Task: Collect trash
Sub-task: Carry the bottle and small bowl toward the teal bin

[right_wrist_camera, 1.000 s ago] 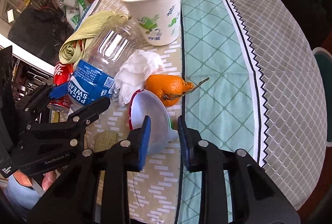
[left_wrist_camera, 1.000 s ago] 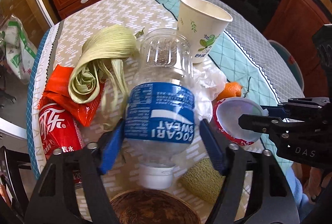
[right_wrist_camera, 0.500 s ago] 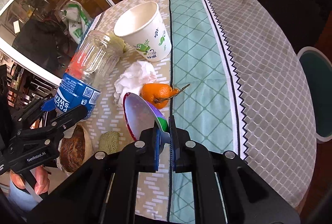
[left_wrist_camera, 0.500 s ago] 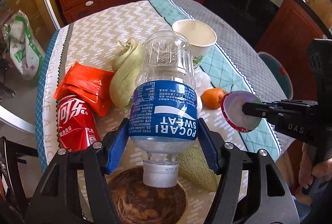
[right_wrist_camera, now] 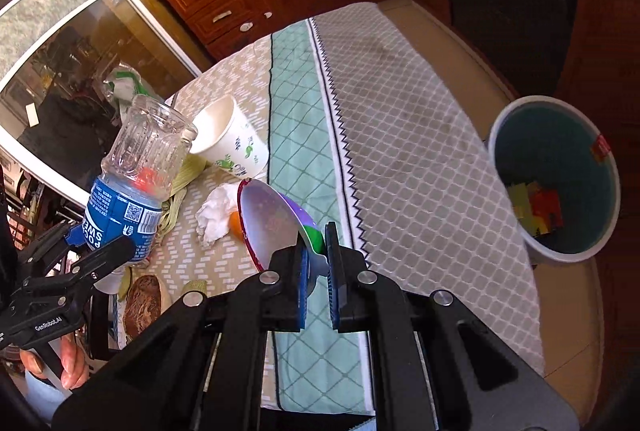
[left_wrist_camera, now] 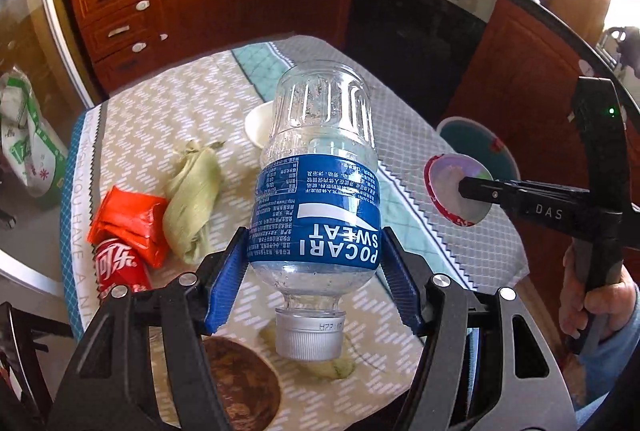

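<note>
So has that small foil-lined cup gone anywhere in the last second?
Yes. The foil-lined cup has risen off the tablecloth, above the tangerine.

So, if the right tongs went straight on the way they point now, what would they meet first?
Probably the tablecloth: the right tongs, shut on the lid, point down at it, between the cup and the bin. Depth is unclear.
</note>
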The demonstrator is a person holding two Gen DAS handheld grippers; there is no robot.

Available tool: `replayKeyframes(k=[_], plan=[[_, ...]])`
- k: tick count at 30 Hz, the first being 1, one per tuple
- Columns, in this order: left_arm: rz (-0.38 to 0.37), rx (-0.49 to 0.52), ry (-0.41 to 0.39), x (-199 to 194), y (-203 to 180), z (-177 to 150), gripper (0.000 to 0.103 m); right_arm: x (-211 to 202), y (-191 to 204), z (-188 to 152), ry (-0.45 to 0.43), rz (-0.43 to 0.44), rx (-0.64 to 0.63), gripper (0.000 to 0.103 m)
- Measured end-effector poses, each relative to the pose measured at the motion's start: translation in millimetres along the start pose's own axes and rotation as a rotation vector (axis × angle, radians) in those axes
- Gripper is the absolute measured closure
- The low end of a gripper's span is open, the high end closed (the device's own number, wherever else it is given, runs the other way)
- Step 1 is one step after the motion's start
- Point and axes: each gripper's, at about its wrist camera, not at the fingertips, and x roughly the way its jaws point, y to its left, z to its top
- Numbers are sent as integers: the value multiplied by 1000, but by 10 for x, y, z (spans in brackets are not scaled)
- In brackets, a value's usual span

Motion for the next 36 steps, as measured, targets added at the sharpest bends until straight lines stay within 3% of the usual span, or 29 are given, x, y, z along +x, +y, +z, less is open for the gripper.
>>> replayKeyframes(k=[9, 17, 28, 36], plan=[[-111, 124, 34, 410, -761, 371, 37, -500, -721, 116, -112, -96, 105, 95], [-163, 252, 85, 831, -1486, 656, 37, -774, -1470, 142, -184, -149, 228, 95], [-221, 366, 227, 1646, -2345, 874, 37, -772, -2291, 40, -167, -236, 360, 95], [-245, 395, 340, 2284, -2728, 950, 37, -588, -2718, 31, -129, -274, 433, 95]])
